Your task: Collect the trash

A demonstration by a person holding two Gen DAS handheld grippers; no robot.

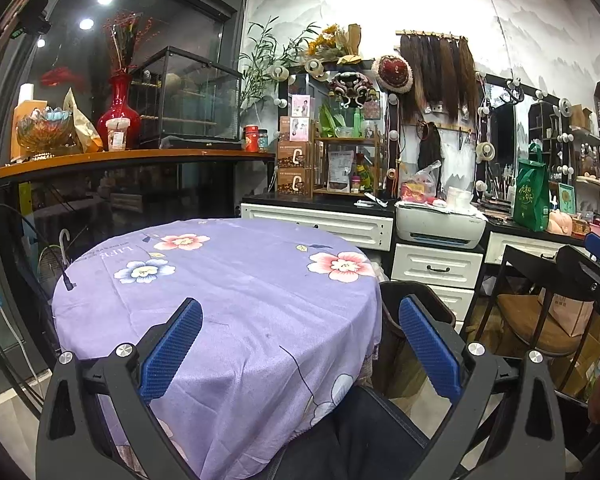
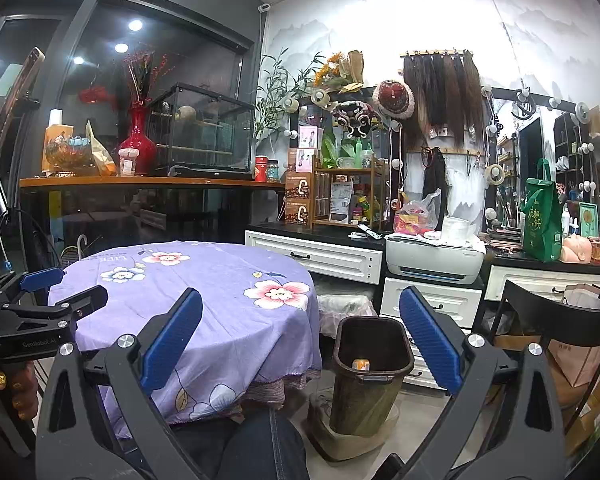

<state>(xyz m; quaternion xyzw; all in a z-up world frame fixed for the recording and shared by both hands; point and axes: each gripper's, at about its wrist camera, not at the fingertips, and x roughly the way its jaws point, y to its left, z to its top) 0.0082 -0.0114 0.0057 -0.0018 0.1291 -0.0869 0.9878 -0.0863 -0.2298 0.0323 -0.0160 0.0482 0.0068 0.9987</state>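
Note:
A dark brown trash bin stands on the floor to the right of the round table, which has a purple flowered cloth. An orange and white piece of trash lies inside the bin. In the left wrist view only the bin's rim shows beside the table. My left gripper is open and empty above the table's near edge; it also shows at the left of the right wrist view. My right gripper is open and empty, held in front of the table and bin.
A white drawer cabinet with a printer stands behind the bin. A black chair with a paper bag is at the right. A cluttered counter with a red vase runs along the back left. A person's leg is below.

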